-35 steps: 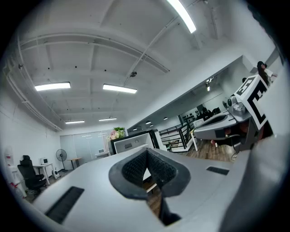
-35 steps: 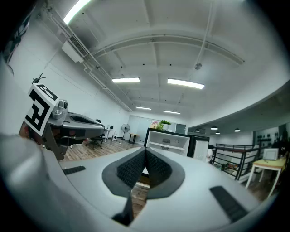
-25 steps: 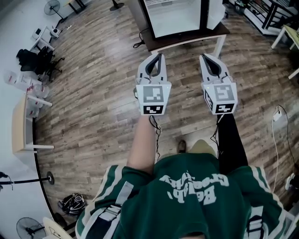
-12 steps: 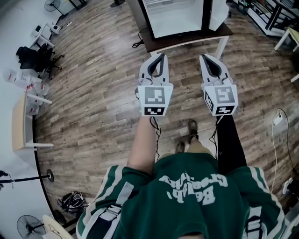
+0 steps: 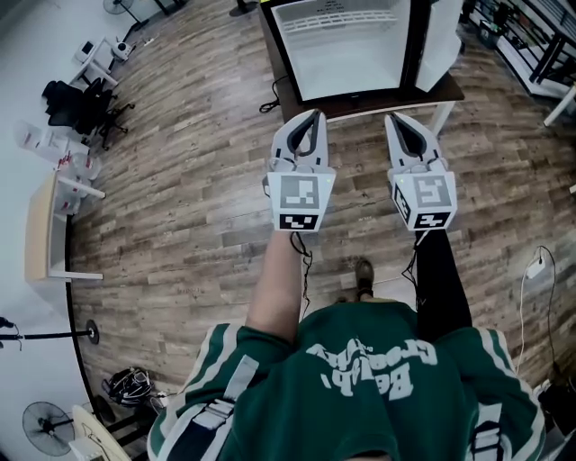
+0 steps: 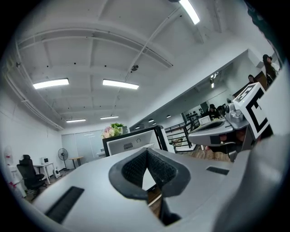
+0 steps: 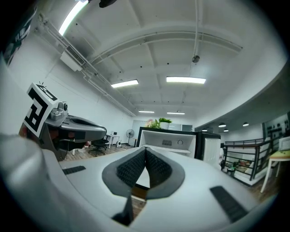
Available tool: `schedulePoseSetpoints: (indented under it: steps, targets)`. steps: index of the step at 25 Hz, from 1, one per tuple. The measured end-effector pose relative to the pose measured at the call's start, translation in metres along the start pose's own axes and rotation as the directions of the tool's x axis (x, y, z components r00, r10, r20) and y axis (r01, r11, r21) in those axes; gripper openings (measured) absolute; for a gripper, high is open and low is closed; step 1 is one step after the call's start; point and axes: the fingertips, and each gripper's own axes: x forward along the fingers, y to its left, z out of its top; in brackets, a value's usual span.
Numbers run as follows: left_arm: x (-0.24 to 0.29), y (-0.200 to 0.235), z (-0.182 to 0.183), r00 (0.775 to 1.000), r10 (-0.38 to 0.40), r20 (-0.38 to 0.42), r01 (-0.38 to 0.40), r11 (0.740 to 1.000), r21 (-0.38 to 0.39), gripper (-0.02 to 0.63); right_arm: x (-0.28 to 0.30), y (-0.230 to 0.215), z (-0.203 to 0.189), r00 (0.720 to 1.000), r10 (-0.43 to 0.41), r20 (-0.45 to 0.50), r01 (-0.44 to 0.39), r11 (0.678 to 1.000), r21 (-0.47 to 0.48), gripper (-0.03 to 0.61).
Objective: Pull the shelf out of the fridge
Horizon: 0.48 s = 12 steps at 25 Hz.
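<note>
Left claw [image 5: 312,115] and right claw [image 5: 395,120] both pinched closed, empty, well short of the open fridge [image 5: 346,58]. Shelf [image 5: 340,20] spans its upper interior. Plan: close in, spread jaws, grip the shelf's front edge, pull level.

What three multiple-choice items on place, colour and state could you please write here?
1. Where is the fridge? A. behind the person B. beyond the left gripper and right gripper, on a low table C. on the floor at left
2. What colour is the person's top? A. red B. yellow C. green
3. How is the fridge door? A. open B. shut C. missing
Key: 1 B, it stands past both tips; 2 C, green with white stripes; 3 A, the white inside shows.
</note>
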Motion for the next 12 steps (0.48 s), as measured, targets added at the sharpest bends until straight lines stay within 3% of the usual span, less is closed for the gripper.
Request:
schedulePoseSetpoints:
  steps: [12]
  targets:
    - [0.083,0.000,0.002,0.998,0.064,0.014,-0.065,0.998,0.008,0.014,0.063,-0.060,-0.007,0.997,0.073,0.033,-0.073,0.997,-0.004,0.011]
